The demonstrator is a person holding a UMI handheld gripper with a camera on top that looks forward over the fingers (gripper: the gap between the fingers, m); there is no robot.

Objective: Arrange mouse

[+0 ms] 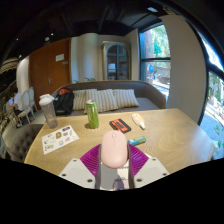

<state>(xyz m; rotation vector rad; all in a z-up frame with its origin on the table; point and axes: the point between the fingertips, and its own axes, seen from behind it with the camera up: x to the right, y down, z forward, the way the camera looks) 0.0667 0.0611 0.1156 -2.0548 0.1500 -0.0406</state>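
- One pink mouse [114, 150] pinched in hand-held gripper [116, 172], bottom centre.
- One green bottle [92, 114], one clear cup [48, 109], centre-left on surface [175, 135].
- One paper sheet [60, 138], lower left.

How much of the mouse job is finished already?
Done: the pink mouse has been picked up, so it is no longer lying on the table. In hand: the gripper has both fingers pressed on it, holding it just above the near table edge. Left: setting it down in its place; which spot that is, among the green bottle, paper and other items, cannot be told.
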